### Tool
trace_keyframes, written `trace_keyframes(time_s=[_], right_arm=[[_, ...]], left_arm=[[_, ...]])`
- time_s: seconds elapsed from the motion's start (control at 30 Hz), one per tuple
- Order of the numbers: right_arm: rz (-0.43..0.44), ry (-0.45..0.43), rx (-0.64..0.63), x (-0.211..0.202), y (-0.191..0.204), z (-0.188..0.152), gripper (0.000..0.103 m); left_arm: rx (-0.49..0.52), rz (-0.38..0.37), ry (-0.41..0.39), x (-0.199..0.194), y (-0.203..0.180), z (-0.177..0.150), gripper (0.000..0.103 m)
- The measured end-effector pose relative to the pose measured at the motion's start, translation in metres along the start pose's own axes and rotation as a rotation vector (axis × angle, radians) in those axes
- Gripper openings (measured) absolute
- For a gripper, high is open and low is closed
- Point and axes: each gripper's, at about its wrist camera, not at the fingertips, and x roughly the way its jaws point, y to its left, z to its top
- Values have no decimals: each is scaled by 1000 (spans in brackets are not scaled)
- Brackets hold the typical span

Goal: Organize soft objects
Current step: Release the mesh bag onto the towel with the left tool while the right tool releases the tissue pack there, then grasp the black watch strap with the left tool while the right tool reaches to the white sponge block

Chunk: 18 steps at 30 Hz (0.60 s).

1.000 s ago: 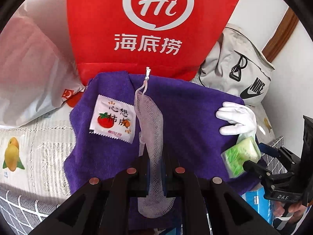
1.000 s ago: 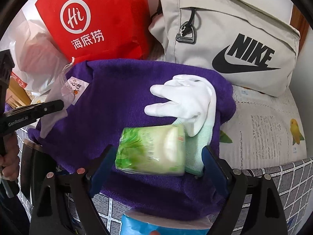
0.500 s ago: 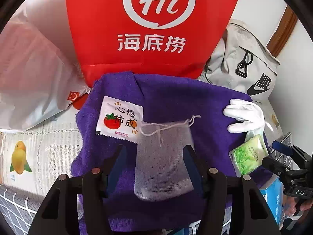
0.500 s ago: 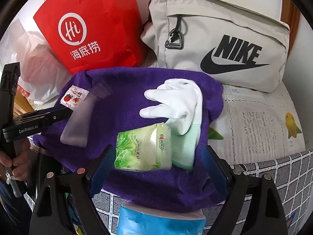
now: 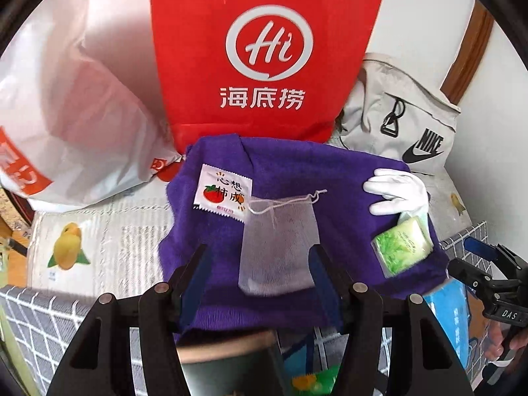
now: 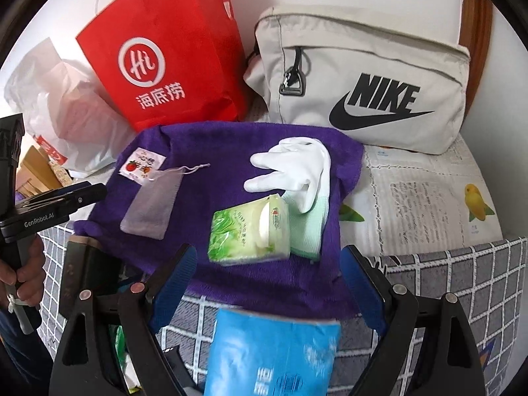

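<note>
- Left gripper: jaws stand apart, having just opened, and grip nothing; the mesh pouch lies flat on the purple towel between and just beyond the tips, untouched.
- Right gripper: jaws wide, empty; the green tissue pack rests on the towel just ahead of them.
- Pouch: long axis runs away from the left gripper, drawstring end farthest; the left hand is nearer it.
- Look: translucent white netting, limp, string loose; its far corner overlaps a tomato sachet.
- White glove lies beyond the pack, touching it.
</note>
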Motion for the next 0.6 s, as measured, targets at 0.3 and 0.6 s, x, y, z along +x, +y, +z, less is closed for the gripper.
trace_keyframes(time_s=[0.3,0.6], right_arm=[[10,-40,-15,-42,12,-28,88],[27,-64,-35,-77,19,-68,88]], left_arm=[[10,26,-46,-53,-11,-37,58],[9,2,-42,-82,-25,-95,58]])
